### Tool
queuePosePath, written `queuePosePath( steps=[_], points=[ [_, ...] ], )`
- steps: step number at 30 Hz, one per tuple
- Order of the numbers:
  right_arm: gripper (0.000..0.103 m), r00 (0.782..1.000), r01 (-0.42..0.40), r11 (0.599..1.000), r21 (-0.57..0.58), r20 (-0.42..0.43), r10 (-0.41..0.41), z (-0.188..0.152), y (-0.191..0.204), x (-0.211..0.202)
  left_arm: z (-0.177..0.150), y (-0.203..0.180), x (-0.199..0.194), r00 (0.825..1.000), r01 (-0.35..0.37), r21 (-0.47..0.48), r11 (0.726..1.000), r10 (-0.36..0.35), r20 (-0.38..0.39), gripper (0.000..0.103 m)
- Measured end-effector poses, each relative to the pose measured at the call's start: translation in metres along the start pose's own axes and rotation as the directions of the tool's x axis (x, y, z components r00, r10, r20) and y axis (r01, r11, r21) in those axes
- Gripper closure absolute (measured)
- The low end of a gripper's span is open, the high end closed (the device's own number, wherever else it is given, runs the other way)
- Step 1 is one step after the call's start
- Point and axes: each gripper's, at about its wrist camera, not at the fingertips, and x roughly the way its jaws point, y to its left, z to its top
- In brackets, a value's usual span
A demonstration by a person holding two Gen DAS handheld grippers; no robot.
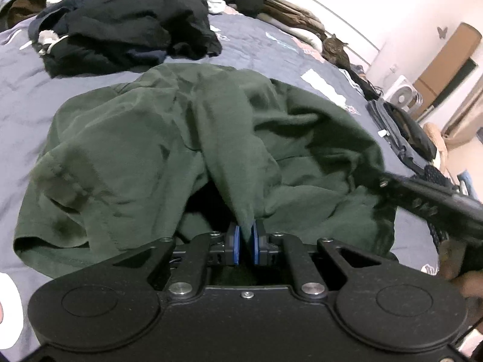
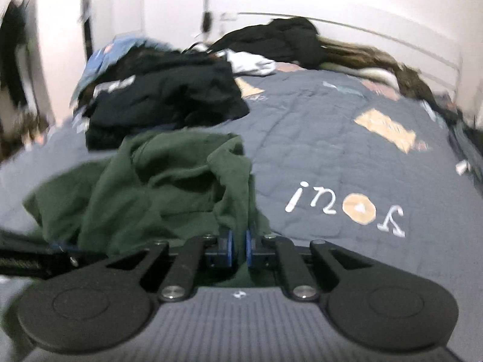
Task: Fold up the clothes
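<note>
While pinching green garment (image 1: pixel 193 138) low centre: left gripper (image 1: pixel 247 242) clamped | right gripper (image 2: pixel 238 246) clamped on same garment | bed (image 2: pixel 332 138)

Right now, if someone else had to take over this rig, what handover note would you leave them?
Left tongs: shut on a fold of the green shirt.
Right tongs: shut on another edge of the same shirt.
The shirt lies crumpled on the grey quilt; a pile of dark clothes waits behind it.
Done: both grips taken. Left: spread the shirt flat, fold it, then work through the pile.
</note>
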Motion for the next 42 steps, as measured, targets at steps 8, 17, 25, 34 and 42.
queuePosePath(
  steps=[8, 17, 25, 34, 42],
  points=[
    [0.095, 0.996, -0.043, 0.995, 0.087, -0.08, 0.05, -0.015, -0.018, -0.013, 0.002, -0.004, 0.002, 0.993, 0.011, 0.07, 0.998, -0.003, -0.119, 0.093],
    [0.088, 0.996, -0.05, 0.999, 0.004, -0.072, 0.05, -0.003, -0.003, -0.045, 0.02, -0.021, -0.063, 0.994, 0.094, 0.221, 0.971, -0.103, 0.031, 0.093],
    [0.065, 0.995, -0.055, 0.998, 0.011, -0.08, 0.056, -0.013, 0.007, -0.03, 0.007, -0.052, -0.039, 0.982, 0.12, 0.367, 0.922, -0.165, 0.095, 0.08],
    [0.05, 0.995, -0.104, 0.991, 0.09, 0.016, 0.103, -0.04, -0.013, -0.024, -0.002, -0.047, -0.026, 0.983, 0.097, 0.404, 0.91, -0.152, 0.107, 0.08],
    [0.049, 0.991, -0.135, 0.99, 0.048, 0.015, 0.135, -0.042, -0.01, -0.019, -0.005, -0.05, -0.015, 0.991, 0.066, 0.45, 0.891, -0.112, 0.077, 0.08]
  ],
)
